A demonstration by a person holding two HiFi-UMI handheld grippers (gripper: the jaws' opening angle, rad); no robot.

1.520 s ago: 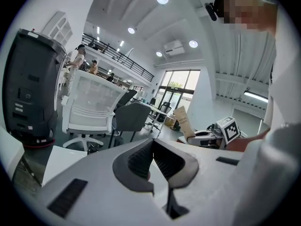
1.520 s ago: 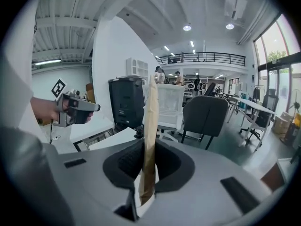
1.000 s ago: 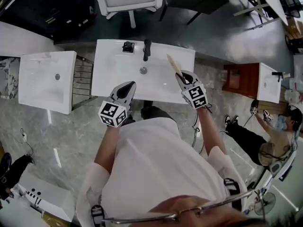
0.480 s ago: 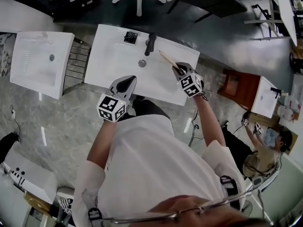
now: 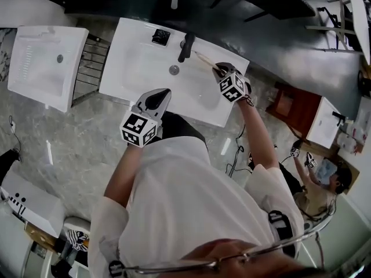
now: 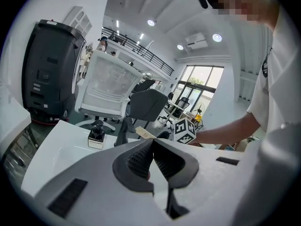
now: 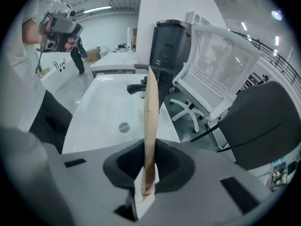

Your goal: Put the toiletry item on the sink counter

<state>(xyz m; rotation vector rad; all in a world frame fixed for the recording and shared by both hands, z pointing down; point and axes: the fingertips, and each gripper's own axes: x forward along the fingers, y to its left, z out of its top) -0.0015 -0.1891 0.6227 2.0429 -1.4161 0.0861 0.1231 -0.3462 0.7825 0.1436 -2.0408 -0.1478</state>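
My right gripper (image 7: 149,173) is clenched on the lower end of the stick (image 7: 150,112), a flat tan toiletry item. Its base is sunk between the pads, and I can't make out what it is. It's held above the sink (image 5: 133,57), tip toward the faucet (image 5: 186,46); whether they touch I can't tell. My left gripper (image 6: 153,157) is closed on nothing, over the near rim.

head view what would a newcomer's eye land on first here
The right gripper stands out, clamped on a slim tan toiletry item that points over the white sink toward the black faucet. The left gripper hangs shut and empty at the sink's near edge. A small black-topped bottle sits on the back rim, left of the faucet.
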